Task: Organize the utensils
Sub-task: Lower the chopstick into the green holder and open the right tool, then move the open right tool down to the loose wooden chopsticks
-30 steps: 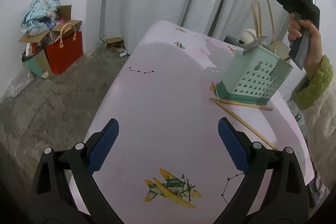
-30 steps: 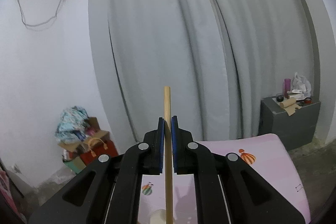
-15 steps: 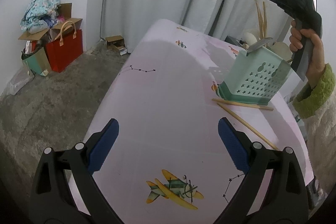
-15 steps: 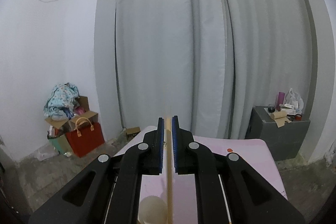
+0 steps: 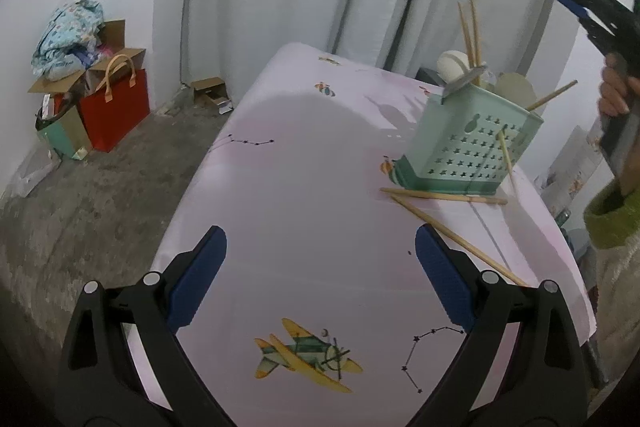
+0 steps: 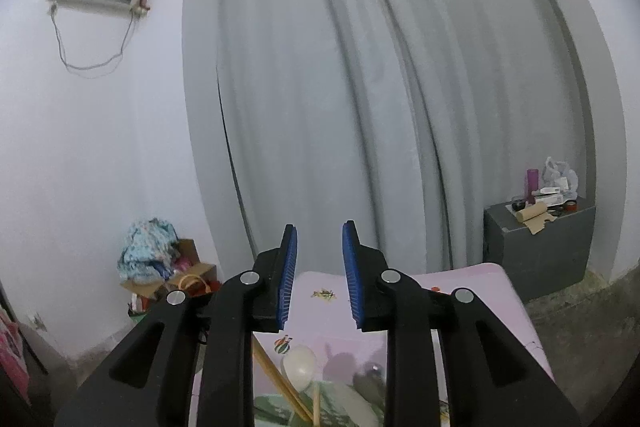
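Just released: right gripper [image 6: 318, 279] jaws have been opening, nothing between them, level above the green holder [image 5: 472, 147] at 2 o'clock on the surface [image 5: 300, 187]. Holder carries upright chopsticks [image 5: 469, 27], a white spoon [image 5: 452, 66], one stick leaning out. Next, likely, the two loose chopsticks [image 5: 440, 195] at its foot; left gripper [image 5: 320, 279] hangs spread, empty.

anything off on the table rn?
Yes. Two chopsticks lie loose on the pink tablecloth in front of the green utensil basket, not in it. One chopstick inside leans far out over the basket's right rim.
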`<state>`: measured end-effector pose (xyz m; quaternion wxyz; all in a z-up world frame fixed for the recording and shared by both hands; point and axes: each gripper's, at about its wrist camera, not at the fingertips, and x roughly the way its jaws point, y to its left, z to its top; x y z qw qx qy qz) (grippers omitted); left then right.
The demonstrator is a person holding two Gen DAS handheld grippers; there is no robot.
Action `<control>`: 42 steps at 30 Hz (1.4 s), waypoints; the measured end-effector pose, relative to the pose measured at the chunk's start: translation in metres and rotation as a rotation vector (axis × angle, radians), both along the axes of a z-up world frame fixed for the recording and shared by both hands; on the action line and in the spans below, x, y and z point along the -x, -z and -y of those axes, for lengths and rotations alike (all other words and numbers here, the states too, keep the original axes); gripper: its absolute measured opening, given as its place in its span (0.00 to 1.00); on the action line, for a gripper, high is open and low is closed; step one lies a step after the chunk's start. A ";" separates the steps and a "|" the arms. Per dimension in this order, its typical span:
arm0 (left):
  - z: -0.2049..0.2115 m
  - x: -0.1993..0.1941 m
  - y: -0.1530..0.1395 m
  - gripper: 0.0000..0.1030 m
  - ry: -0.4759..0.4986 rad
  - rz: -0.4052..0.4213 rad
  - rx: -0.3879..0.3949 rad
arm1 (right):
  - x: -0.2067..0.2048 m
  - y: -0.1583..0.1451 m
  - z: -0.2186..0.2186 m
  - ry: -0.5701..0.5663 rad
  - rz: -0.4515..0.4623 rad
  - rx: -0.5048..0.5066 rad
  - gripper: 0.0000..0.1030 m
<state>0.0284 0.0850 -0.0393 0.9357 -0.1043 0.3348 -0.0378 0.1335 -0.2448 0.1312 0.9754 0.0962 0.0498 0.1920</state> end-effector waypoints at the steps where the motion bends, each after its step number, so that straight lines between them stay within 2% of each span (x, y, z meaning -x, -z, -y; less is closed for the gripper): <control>1: 0.002 -0.001 0.000 0.89 0.006 0.001 -0.001 | 0.005 -0.001 0.006 0.002 0.001 -0.010 0.23; 5: 0.010 -0.003 -0.001 0.89 0.025 0.001 -0.001 | 0.020 0.004 0.030 -0.015 -0.034 -0.060 0.23; 8: 0.013 -0.003 -0.001 0.89 0.035 0.003 -0.002 | 0.025 0.021 0.042 -0.050 -0.125 -0.076 0.27; 10: 0.014 -0.003 0.001 0.89 0.042 -0.003 -0.001 | 0.023 0.045 0.048 -0.123 -0.264 -0.083 0.34; 13: 0.015 -0.005 0.002 0.89 0.047 -0.009 0.002 | 0.020 0.093 0.053 -0.200 -0.497 -0.082 0.35; 14: 0.015 -0.005 0.002 0.89 0.049 -0.009 0.005 | 0.022 0.118 0.051 -0.236 -0.606 -0.065 0.35; 17: 0.015 -0.006 0.003 0.89 0.053 -0.011 0.004 | 0.039 0.171 0.044 -0.255 -0.780 0.027 0.35; 19: 0.016 -0.006 0.005 0.89 0.053 -0.012 0.006 | 0.056 0.191 0.041 -0.236 -0.822 0.072 0.35; 23: 0.017 -0.009 0.008 0.89 0.064 -0.025 0.019 | 0.078 0.198 0.052 -0.178 -0.832 0.051 0.35; 27: 0.020 -0.010 0.005 0.89 0.093 -0.011 0.025 | 0.084 0.171 0.078 -0.074 -0.779 0.024 0.35; 32: 0.026 -0.015 0.008 0.89 0.117 -0.043 0.013 | 0.111 0.139 0.112 0.047 -0.687 0.012 0.35; 34: 0.030 -0.017 0.007 0.89 0.125 -0.049 0.017 | 0.124 0.137 0.122 0.076 -0.677 0.003 0.40; 42: 0.057 -0.014 0.002 0.89 0.180 -0.057 0.004 | 0.167 0.132 0.153 0.158 -0.659 0.021 0.47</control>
